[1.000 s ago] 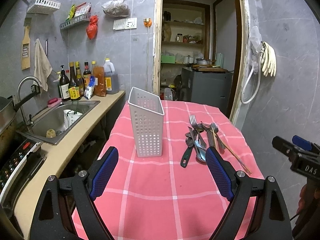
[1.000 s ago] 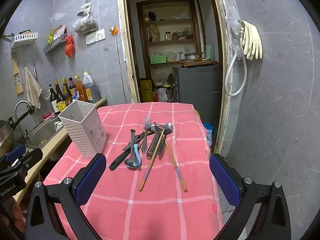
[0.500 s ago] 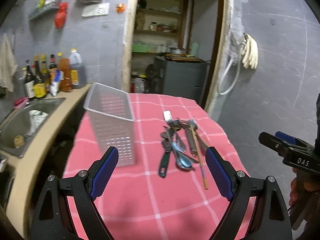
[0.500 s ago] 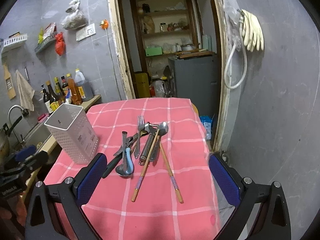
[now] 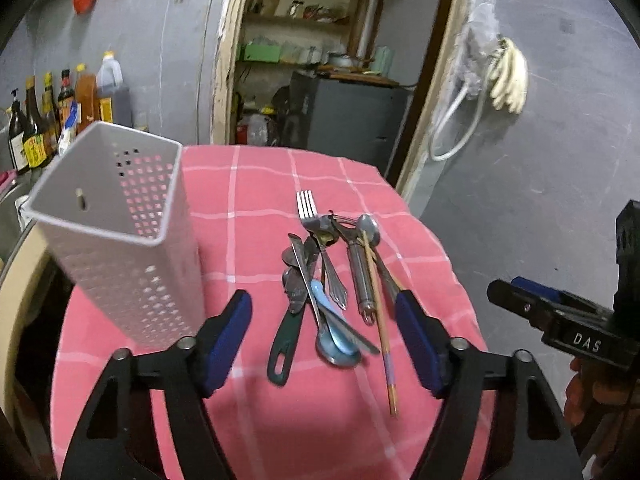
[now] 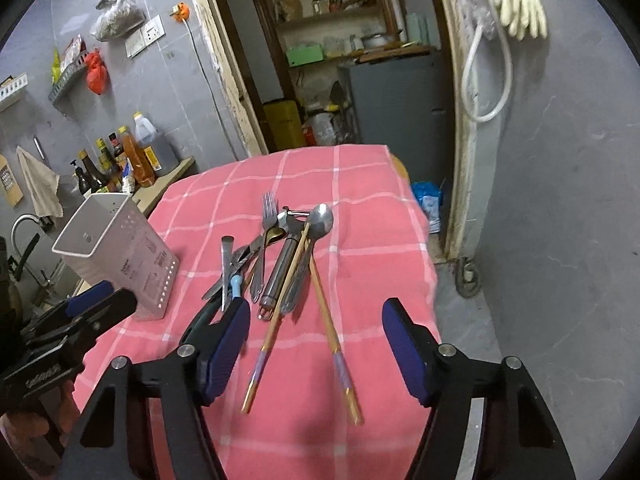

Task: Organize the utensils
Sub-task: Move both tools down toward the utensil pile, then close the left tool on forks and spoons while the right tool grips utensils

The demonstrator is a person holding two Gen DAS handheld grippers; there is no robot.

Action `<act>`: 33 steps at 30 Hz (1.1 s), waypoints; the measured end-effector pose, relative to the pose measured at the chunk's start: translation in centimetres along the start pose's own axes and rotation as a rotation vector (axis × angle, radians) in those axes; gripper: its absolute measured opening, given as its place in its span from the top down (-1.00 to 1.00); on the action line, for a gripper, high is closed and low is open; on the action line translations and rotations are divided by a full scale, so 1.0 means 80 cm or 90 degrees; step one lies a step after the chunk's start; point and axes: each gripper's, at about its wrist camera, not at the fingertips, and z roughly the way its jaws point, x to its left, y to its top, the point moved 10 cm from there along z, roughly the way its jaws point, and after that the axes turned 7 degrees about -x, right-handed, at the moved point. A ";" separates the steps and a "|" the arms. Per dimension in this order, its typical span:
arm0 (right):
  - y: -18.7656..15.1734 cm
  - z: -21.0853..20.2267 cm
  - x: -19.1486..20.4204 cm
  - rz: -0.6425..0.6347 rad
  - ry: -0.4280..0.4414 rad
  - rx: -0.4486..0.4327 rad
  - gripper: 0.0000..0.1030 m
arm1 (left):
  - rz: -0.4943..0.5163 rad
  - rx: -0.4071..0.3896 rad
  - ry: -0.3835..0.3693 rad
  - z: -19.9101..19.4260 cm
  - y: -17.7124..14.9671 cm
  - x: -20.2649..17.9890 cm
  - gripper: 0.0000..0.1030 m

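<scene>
Utensils (image 5: 332, 280) nearer than before; left gripper (image 5: 324, 344), right gripper (image 6: 316, 348) closing, empty.

Left gripper (image 5: 324, 336), right gripper (image 6: 314, 344): black angular arms, blue ribbed pads on jaws, silver screws at pivots. White "DAS" lettering on right gripper's side.

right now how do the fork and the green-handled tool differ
The fork is bare metal throughout; the green-handled tool has a dark green plastic handle with a hanging hole. The fork lies at the far end of the pile, tines pointing away from the cameras; the tool lies at the near left edge, handle toward the cameras. The fork's tines are fully visible; the tool's head is buried under other utensils. Both lie flat on the pink cloth, outside the white holder.
</scene>
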 end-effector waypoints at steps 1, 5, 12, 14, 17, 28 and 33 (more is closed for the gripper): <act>0.003 0.011 -0.004 0.001 0.010 0.010 -0.12 | -0.010 0.004 0.003 0.010 0.003 0.000 -0.18; 0.017 0.049 -0.020 -0.007 0.048 0.040 0.01 | -0.034 0.017 0.032 0.048 0.014 0.001 0.03; 0.047 0.128 -0.037 -0.023 0.132 0.090 0.17 | -0.080 0.048 0.108 0.120 0.025 0.025 0.13; 0.053 0.152 -0.036 -0.028 0.156 0.103 0.23 | -0.096 0.061 0.115 0.135 0.022 0.036 0.18; 0.061 0.189 -0.033 -0.041 0.196 0.127 0.34 | -0.126 0.089 0.118 0.154 0.015 0.048 0.28; 0.064 0.264 -0.026 -0.080 0.272 0.206 0.39 | -0.202 0.149 0.084 0.183 -0.004 0.077 0.48; 0.064 0.276 -0.022 -0.072 0.299 0.223 0.39 | -0.221 0.164 0.062 0.180 -0.005 0.077 0.72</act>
